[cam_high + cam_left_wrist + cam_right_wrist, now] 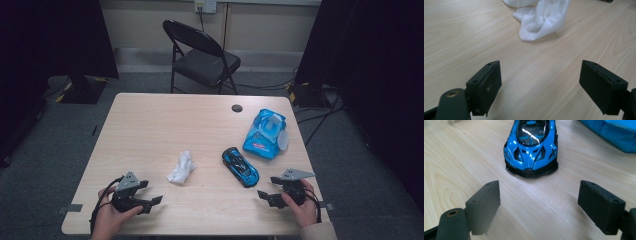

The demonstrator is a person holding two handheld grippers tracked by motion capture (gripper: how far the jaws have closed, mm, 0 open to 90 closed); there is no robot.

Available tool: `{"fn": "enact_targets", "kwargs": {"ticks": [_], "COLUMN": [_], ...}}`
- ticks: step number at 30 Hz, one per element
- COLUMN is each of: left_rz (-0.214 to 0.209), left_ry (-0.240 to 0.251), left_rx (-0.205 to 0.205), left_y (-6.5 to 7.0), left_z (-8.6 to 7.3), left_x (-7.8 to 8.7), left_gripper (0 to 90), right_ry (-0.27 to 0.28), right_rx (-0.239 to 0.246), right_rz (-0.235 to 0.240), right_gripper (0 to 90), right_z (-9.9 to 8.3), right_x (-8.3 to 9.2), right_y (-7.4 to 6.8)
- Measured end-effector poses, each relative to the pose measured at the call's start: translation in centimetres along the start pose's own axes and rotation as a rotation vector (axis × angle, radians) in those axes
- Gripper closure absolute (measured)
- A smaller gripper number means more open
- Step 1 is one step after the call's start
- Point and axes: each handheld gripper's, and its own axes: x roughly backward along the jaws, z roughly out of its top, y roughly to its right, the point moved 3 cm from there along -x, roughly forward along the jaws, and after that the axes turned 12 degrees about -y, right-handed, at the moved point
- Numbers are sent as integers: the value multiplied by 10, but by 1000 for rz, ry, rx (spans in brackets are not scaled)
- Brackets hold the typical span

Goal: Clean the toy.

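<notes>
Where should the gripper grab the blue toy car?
Probably across the toy car body, one jaw on each long side, coming in from its nose. The right gripper already faces the nose with its jaws open wider than the car.

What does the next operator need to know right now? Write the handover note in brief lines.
Left gripper: open, holding nothing, near the table's front left, aimed at the crumpled white tissue.
Right gripper: open, holding nothing, near the front right, facing the nose of the glossy blue toy sports car.
Blue plastic wipes pack: lies beyond the car with its lid flap open.
Light wooden table: all three things rest on it, apart from one another.
Done: nothing gripped yet.
Left: likely take the tissue and the car, then wipe.
</notes>
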Motion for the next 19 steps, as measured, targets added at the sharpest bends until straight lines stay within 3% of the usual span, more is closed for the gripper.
{"fn": "enact_targets", "kwargs": {"ticks": [12,17,19], "left_rz": [26,54,55], "left_ry": [-37,-71,-76], "left_rx": [-26,-89,-96], "left_y": [-2,0,1], "left_z": [-10,-10,-10], "left_x": [-2,-4,-4], "left_gripper": [178,166,154], "right_ry": [-24,-34,-39], "right_rx": [46,75,90], "right_rz": [-52,-74,-80], "right_gripper": [195,191,191], "right_z": [-6,-7,-7], "right_x": [-3,-4,-4], "right_y": [1,0,-1]}}
